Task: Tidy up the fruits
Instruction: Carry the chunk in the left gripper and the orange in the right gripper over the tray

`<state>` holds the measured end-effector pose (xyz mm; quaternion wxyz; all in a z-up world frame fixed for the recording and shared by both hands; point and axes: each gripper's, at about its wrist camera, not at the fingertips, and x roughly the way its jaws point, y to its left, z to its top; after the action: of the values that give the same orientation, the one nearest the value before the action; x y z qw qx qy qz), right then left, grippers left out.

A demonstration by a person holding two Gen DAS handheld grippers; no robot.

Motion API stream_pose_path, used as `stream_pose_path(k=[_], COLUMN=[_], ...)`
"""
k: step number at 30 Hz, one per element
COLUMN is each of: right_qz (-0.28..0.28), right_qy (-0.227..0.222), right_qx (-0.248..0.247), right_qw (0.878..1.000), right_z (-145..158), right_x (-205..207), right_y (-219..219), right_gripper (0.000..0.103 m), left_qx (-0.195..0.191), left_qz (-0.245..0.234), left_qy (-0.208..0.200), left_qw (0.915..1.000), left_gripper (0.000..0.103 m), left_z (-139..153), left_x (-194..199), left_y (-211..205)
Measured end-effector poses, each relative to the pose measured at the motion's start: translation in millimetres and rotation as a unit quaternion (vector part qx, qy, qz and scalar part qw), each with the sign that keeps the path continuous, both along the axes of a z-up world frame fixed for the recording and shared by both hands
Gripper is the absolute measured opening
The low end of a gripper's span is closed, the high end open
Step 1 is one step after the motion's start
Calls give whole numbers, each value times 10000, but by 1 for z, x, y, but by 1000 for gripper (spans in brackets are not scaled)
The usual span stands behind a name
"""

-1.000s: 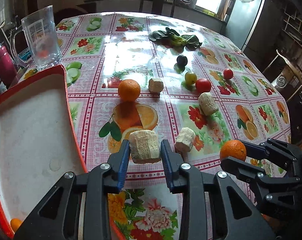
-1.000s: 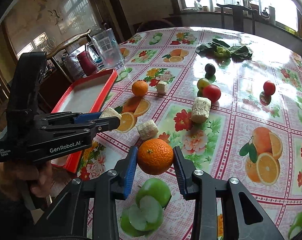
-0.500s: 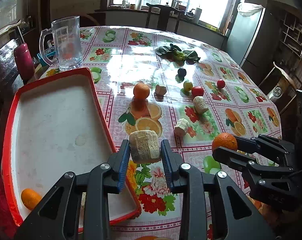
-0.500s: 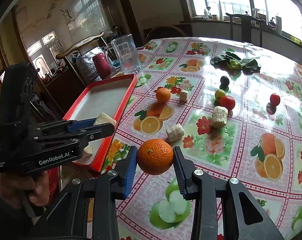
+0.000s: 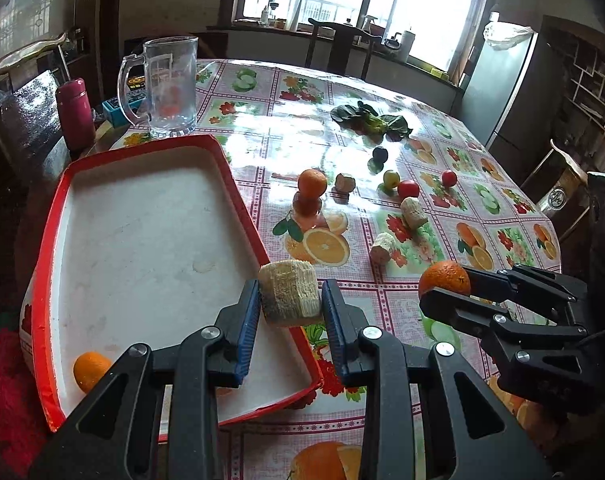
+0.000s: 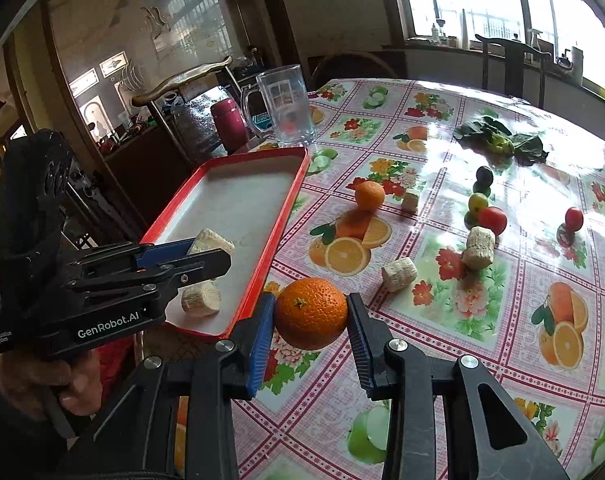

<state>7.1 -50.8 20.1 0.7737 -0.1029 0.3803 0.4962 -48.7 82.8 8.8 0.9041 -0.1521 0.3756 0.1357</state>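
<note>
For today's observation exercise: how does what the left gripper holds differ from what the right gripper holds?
The left gripper holds a pale, ridged corn cob piece; the right gripper holds a round, bright orange. The cob piece is a short cylinder with flat cut ends; the orange is a smooth ball. Both are clamped off the table, near the red tray.

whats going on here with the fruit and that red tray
A person holds a gripping tool in each hand. The left tool grips a pale corn cob piece over the red tray; the right tool grips an orange just beside it. One orange already lies in the tray; more fruit waits on the table.
</note>
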Motion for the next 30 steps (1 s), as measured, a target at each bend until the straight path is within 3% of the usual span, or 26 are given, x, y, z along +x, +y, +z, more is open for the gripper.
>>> stream_pose_path(k=[30], right_qz=[813], right_qy=[6], right_qx=[-331], right_qw=[9961], right_z=[-12], right_x=[-39], right_y=[95], right_gripper=[36], left_qx=[-257], left_qz=[948], left_qy=[-7], left_qw=[9952], left_gripper=[29], left_z=[-17], left_x=[-55], left_y=[79])
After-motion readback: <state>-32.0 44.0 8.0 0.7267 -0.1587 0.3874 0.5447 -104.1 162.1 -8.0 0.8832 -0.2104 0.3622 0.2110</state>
